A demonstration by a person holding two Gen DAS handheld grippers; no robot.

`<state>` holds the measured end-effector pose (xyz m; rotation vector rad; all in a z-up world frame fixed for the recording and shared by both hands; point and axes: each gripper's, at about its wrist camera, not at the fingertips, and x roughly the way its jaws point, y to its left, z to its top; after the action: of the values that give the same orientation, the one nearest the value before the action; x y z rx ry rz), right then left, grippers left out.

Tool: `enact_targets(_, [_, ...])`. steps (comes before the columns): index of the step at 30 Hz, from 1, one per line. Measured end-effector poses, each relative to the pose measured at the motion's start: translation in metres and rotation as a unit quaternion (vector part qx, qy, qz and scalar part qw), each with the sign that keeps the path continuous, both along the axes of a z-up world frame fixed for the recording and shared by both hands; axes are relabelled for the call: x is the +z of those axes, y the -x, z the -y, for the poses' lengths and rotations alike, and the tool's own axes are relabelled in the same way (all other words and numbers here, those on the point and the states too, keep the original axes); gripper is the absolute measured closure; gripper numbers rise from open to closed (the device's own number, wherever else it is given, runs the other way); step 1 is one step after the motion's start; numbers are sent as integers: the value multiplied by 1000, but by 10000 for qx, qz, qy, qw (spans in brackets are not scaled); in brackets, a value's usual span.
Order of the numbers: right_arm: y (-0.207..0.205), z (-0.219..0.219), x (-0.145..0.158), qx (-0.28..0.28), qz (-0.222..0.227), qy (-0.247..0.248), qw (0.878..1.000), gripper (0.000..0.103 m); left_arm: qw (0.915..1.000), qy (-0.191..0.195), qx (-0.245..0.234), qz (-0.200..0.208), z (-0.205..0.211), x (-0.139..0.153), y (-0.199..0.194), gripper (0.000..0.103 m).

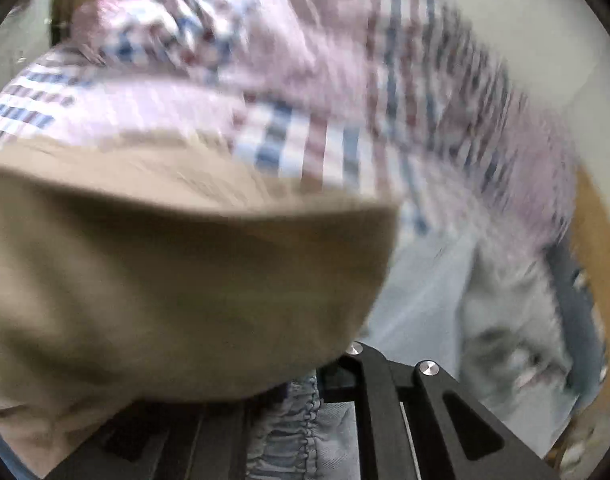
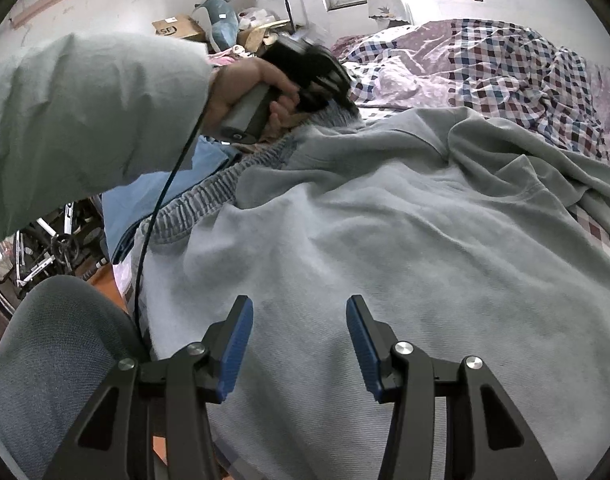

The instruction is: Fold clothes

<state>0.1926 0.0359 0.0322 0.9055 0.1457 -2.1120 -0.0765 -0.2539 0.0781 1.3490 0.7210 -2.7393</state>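
Observation:
A pale grey sweatshirt [image 2: 385, 240] lies spread over the bed, with its ribbed hem [image 2: 209, 192] running up to the far left. There a hand holds my left gripper [image 2: 337, 84], and the hem rises into its jaws, which look shut on it. In the blurred left wrist view, tan cloth [image 1: 165, 280] hangs over the fingertips and hides them. The ribbed hem [image 1: 301, 420] shows between the black finger arms [image 1: 381, 400]. My right gripper [image 2: 299, 344] stands open just above the near part of the sweatshirt, blue pads apart with nothing between them.
A purple and checked quilt [image 2: 505, 64] is bunched at the far side of the bed. A grey-green sleeve [image 2: 85, 128] and a black cable [image 2: 161, 200] cross the left. Blue cloth [image 2: 145, 200], a bicycle [image 2: 45, 248] and cluttered boxes [image 2: 177, 28] lie beyond the bed's left edge.

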Motion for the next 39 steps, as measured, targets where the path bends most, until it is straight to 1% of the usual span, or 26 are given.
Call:
enact_targets(2, [-1,0,1,-10,-8,11,10000,51,9967,-115,441,-665,14,21,-13,96])
enact_targets(3, [-2,0,1,-11,-29,11,10000,51,9927,-155,693,-974,21,29,-18,96])
enact_targets(4, [-2,0,1,-10,-43,8,10000,51,9888,-130,945,-1146,28,32,-22,96])
enact_targets(6, [-3,-1,2,-15,-64,2,10000,51,9863,24,1260,-1061,46,27,-21,96])
enact_targets(7, [-3,-2,2,-21,-65,0,10000,51,9874,140,1310,-878,55,22,-20,96])
enact_targets(8, [-3,-3,2,-24,-67,-3,10000,51,9890,282,1288,-664,59,14,-15,96])
enact_targets(9, [-4,-4,2,-27,-71,-5,10000,51,9902,366,1234,-550,58,7,-15,95])
enact_targets(10, [-4,-4,3,-30,-81,-2,10000,51,9919,433,1105,-443,57,3,-18,94])
enact_targets(11, [-4,-4,3,-33,-91,0,10000,51,9930,594,956,-358,53,2,-15,93])
enact_targets(12, [-4,-5,4,-34,-98,4,9999,51,9929,700,896,-353,47,4,-22,92])
enact_targets(14, [-3,-5,4,-50,-116,-8,9999,51,9930,737,839,-374,39,8,-31,89])
enact_targets(15, [-3,-5,4,-57,-125,-14,9999,51,9935,707,809,-383,36,12,-34,79])
enact_targets(16, [-3,-5,4,-65,-135,-20,9999,51,9939,674,777,-392,33,16,-36,63])
enact_targets(17, [-3,-6,5,-80,-144,-18,9999,51,9943,640,731,-442,27,17,-33,55])
enact_targets(18, [-3,-7,5,-95,-153,-15,9998,51,9939,635,709,-552,22,24,-41,40])
enact_targets(19, [-3,-8,6,-126,-172,-13,9998,51,9933,633,691,-670,16,31,-51,33])
enact_targets(20, [-3,-9,7,-157,-192,-12,9997,50,9926,648,682,-767,13,37,-58,32])
enact_targets(23, [-1,-12,8,-281,-230,12,9993,47,9896,480,650,-1191,-1,55,-89,26])
enact_targets(24, [1,-14,9,-344,-229,31,9991,45,9881,420,639,-1333,-6,61,-100,20])
enact_targets(25, [3,-16,8,-398,-209,41,9990,43,9879,238,555,-1429,-14,61,-107,16])
enact_targets(28, [11,-23,6,-583,-134,55,9982,42,9846,-363,267,-1690,-40,58,-127,15])
enact_targets(30, [19,-31,4,-760,-78,38,9971,42,9834,-835,-12,-1612,-66,40,-129,15])
enact_targets(33, [33,-46,5,-1079,-91,-5,9941,42,9838,-1134,-360,-1343,-108,11,-126,15])
enact_targets(35, [44,-62,10,-1345,-207,-68,9907,42,9816,-1385,-531,-1199,-133,-9,-122,15])
enact_targets(38, [59,-89,21,-1691,-380,-223,9846,42,9818,-1280,-997,-985,-167,-30,-118,15])
enact_targets(39, [66,-103,25,-1843,-421,-277,9816,42,9833,-1148,-1074,-917,-176,-35,-118,15])
